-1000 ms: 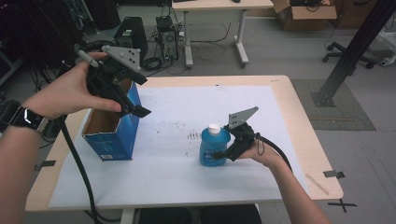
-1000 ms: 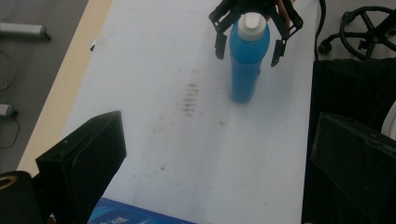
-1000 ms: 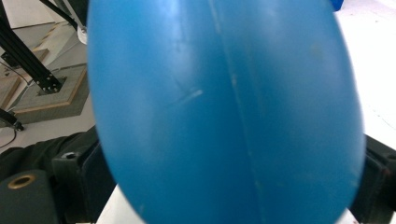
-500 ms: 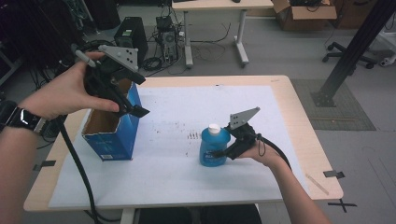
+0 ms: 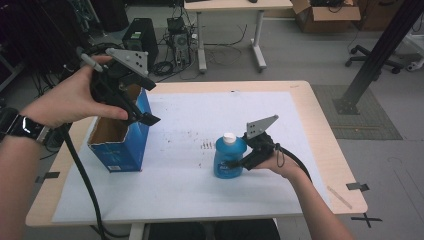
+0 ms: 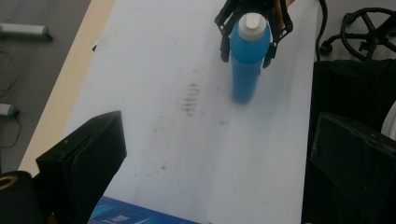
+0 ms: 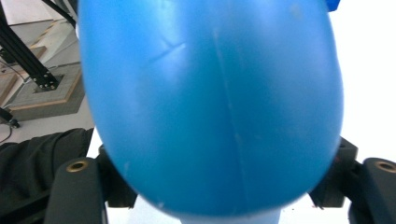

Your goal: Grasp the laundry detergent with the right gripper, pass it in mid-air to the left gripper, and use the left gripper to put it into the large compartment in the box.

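Observation:
A blue bottle (image 5: 226, 161) with a white cap stands upright on the white sheet, right of centre. My right gripper (image 5: 235, 163) reaches in level from the right. Its jaws have just been closing with the bottle between them, and they now press on both its sides. The bottle (image 7: 210, 102) bulges close up in the right gripper view, a black jaw touching each flank. My left gripper (image 5: 142, 118) hangs open and holds nothing above an open-topped blue box (image 5: 120, 150) at the left. In the left gripper view its gripper (image 6: 215, 186) looks across at the bottle (image 6: 245, 74).
A white sheet (image 5: 190, 120) covers most of the wooden table (image 5: 322, 135), with dark smudges left of the bottle. A cable trails from the left gripper over the front edge. Beyond the table are a desk, a computer tower, a chair and a black post.
The right gripper's jaws have drawn in against the bottle's sides. Both hands, the bottle and the box have kept their places.

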